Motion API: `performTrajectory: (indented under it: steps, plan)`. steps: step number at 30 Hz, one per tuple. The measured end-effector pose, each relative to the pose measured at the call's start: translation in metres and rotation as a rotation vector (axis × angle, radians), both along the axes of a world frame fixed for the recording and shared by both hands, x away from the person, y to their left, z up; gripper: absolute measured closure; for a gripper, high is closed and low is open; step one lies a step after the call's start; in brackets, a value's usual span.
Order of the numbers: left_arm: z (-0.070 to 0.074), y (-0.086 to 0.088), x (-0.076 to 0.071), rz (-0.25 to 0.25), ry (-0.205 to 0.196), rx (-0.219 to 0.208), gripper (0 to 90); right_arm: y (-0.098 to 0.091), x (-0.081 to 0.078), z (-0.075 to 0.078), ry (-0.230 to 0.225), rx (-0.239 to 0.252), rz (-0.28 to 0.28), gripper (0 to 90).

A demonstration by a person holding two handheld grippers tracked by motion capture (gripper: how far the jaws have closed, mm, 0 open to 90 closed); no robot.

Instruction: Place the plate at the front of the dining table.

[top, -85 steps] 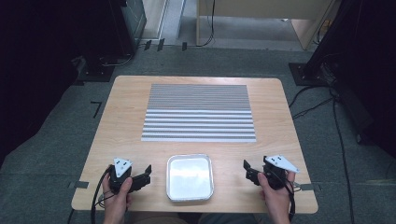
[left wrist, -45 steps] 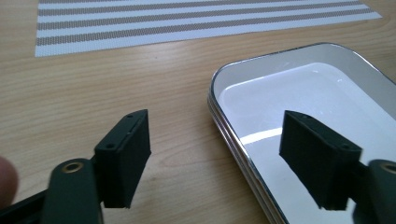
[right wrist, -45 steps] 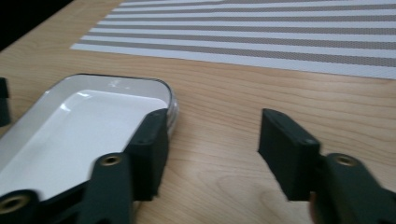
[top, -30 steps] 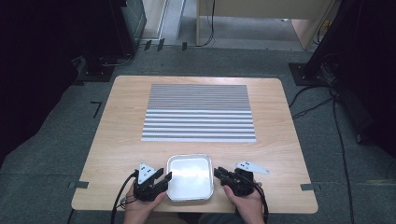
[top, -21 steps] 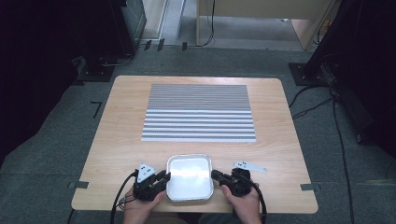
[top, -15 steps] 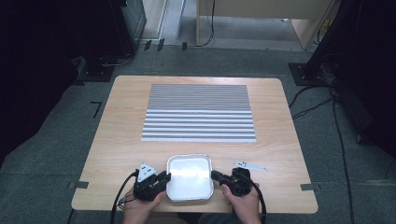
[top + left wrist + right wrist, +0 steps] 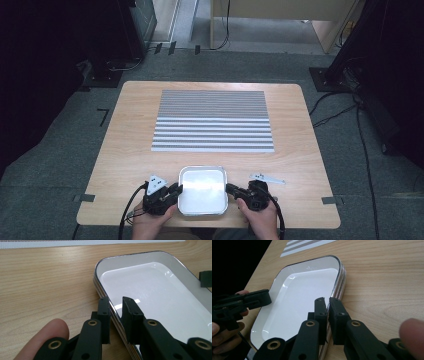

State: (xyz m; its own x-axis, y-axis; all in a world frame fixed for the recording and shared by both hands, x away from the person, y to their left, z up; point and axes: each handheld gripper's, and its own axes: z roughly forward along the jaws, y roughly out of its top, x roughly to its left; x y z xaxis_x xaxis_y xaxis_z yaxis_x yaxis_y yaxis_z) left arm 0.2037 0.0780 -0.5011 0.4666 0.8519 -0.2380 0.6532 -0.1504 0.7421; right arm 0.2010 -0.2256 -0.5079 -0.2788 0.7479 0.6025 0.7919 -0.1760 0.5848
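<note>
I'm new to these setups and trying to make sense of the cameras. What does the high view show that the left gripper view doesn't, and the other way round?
The high view alone takes in the whole table, the complete striped mat, a small grey plate lying on the wood, the right gripper and the floor around. The left gripper view alone shows up close how the left gripper sits astride the tray's rim, one jaw inside and one outside, with a fingertip beside it. Both share the white tray, the wooden tabletop and the near edge of the mat.
</note>
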Motion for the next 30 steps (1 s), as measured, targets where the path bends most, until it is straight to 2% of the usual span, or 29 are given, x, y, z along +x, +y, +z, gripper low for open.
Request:
performTrajectory:
  steps: [5,11,16,24,30]
  plan:
    - [0.0,0.0,0.0,0.004,-0.006,-0.001,78.1,0.001,-0.001,0.001,0.006,-0.005,-0.013,87.6]
    - [0.0,-0.001,0.001,0.005,-0.009,-0.003,78.6,-0.002,-0.002,0.001,0.029,0.048,-0.041,88.9]
    - [-0.001,-0.002,0.001,-0.001,-0.003,-0.004,77.5,-0.005,-0.003,0.004,0.007,0.092,-0.061,89.2]
    - [0.0,-0.003,0.001,-0.011,0.003,-0.017,70.4,-0.01,-0.005,0.008,-0.015,0.096,-0.101,89.5]
    - [0.004,-0.007,-0.003,-0.007,-0.033,0.001,69.3,-0.012,-0.006,0.009,-0.02,0.082,-0.117,89.6]
